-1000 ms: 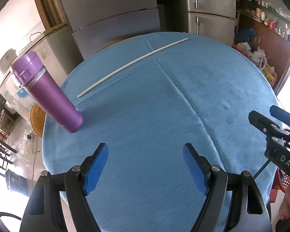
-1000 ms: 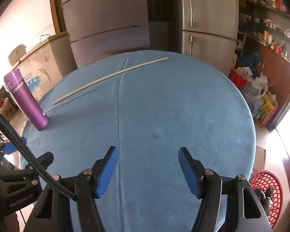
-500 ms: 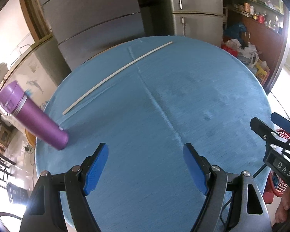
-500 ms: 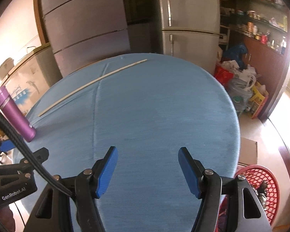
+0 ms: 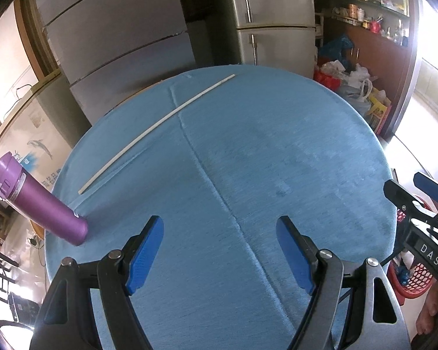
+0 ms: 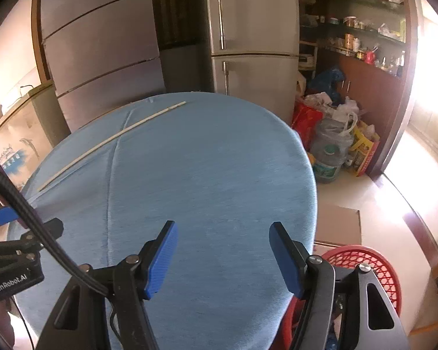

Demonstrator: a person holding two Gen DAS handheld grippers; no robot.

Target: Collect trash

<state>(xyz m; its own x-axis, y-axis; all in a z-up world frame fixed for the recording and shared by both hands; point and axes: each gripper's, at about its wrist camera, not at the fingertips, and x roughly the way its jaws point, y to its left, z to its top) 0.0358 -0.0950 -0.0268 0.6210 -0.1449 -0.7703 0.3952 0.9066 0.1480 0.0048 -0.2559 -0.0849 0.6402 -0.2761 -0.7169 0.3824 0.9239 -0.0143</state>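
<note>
A round table with a blue cloth (image 5: 277, 151) fills both views. A long thin white stick (image 5: 157, 125) lies across its far left part; it also shows in the right wrist view (image 6: 114, 140). My left gripper (image 5: 219, 239) is open and empty over the near side of the table. My right gripper (image 6: 222, 248) is open and empty over the near right edge. A red mesh basket (image 6: 373, 265) stands on the floor by the table's right side, and it also shows in the left wrist view (image 5: 414, 280).
A purple bottle (image 5: 38, 201) stands at the table's left edge. Refrigerators (image 6: 248, 43) and grey cabinets stand behind the table. Bags and a water jug (image 6: 333, 148) crowd the floor at the right. A cardboard sheet (image 6: 338, 224) lies near the basket.
Both grippers have pulled back and swung right. The table looks smaller, the bottle has slid toward the left edge of view, and more of the red basket shows.
</note>
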